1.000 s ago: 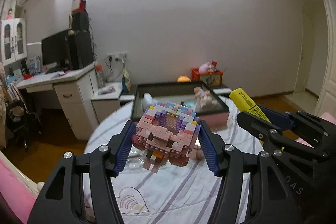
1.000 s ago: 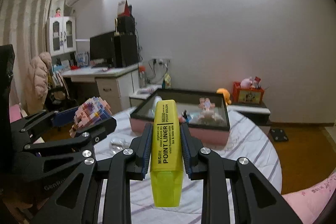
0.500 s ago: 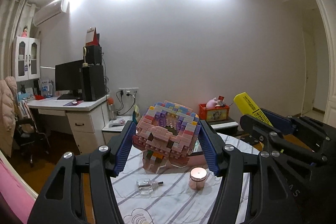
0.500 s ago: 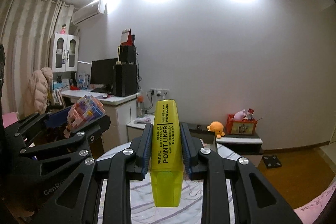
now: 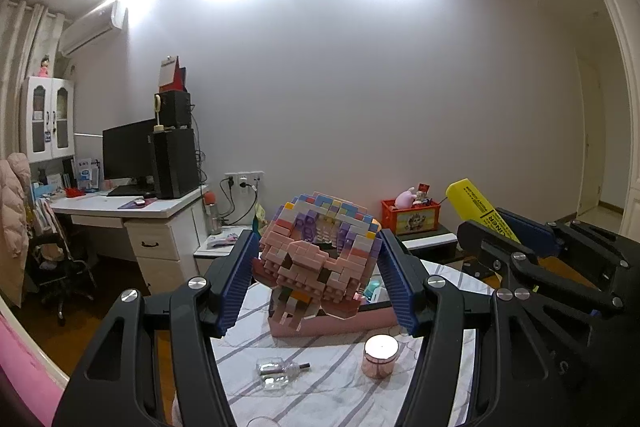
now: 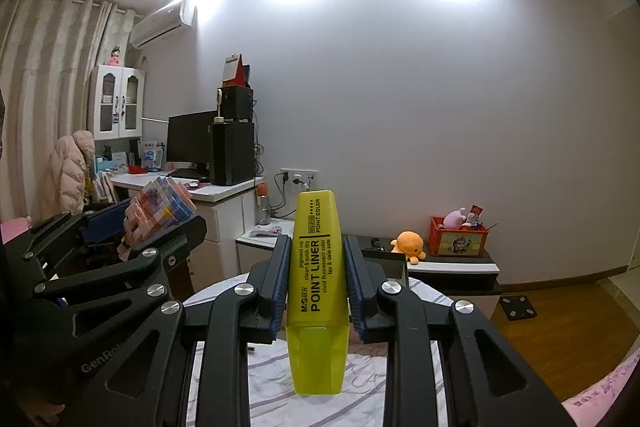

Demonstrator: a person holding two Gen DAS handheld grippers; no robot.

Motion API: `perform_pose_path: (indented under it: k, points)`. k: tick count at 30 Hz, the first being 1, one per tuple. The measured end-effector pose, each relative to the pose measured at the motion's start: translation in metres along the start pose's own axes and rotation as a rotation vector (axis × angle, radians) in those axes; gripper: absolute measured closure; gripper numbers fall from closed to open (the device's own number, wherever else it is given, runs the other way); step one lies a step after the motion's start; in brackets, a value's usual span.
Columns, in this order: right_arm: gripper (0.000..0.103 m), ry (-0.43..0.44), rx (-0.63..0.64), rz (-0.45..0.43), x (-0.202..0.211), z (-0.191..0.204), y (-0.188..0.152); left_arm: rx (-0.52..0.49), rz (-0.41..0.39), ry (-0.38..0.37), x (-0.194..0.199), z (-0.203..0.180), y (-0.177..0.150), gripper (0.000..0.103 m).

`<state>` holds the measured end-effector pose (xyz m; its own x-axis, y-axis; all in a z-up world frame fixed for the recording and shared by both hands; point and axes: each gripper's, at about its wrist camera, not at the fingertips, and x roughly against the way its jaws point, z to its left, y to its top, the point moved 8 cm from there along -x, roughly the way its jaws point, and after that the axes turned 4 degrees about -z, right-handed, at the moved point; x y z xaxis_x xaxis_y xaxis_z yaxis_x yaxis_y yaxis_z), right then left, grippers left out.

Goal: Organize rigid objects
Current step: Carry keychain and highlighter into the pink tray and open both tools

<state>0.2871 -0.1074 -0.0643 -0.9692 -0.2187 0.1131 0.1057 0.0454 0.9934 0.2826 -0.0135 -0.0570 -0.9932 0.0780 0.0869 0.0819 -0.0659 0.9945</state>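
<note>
Left gripper (image 5: 316, 267) clamped on brick model (image 5: 316, 259), held above striped table (image 5: 320, 387). Right gripper (image 6: 316, 287) closed on yellow highlighter (image 6: 316, 291), upright, raised beside it. On the table below: candle (image 5: 381, 351), small bottle (image 5: 280, 373) lying flat. Beyond: pink-sided tray (image 5: 352, 319); desk (image 5: 132, 211) far left.

We count two grippers, the left gripper (image 5: 316, 277) and the right gripper (image 6: 316, 281). Each carries one thing: one brick model (image 5: 318, 259) and one yellow highlighter (image 6: 316, 291). On the striped table (image 5: 328, 391) we count one lit candle (image 5: 381, 355), one small glass bottle (image 5: 278, 373) and one pink tray (image 5: 360, 321)
</note>
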Motion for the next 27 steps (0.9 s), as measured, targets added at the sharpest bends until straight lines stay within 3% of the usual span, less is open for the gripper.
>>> perform_pose_path:
  k: [8, 13, 21, 27]
  points:
    - [0.076, -0.025, 0.006, 0.065, -0.069, -0.026, -0.008, 0.029, 0.076, -0.081, -0.085, -0.006, -0.012, 0.042]
    - [0.076, -0.047, 0.027, 0.146, -0.134, -0.046, -0.026, 0.06, 0.197, -0.138, -0.164, -0.006, -0.034, 0.042]
    - [0.076, -0.022, 0.022, 0.339, -0.223, -0.063, -0.083, 0.056, 0.403, -0.108, -0.262, -0.008, -0.102, 0.042]
    - [0.076, 0.02, 0.032, 0.436, -0.252, -0.056, -0.121, 0.052, 0.495, -0.071, -0.283, 0.003, -0.139, 0.042]
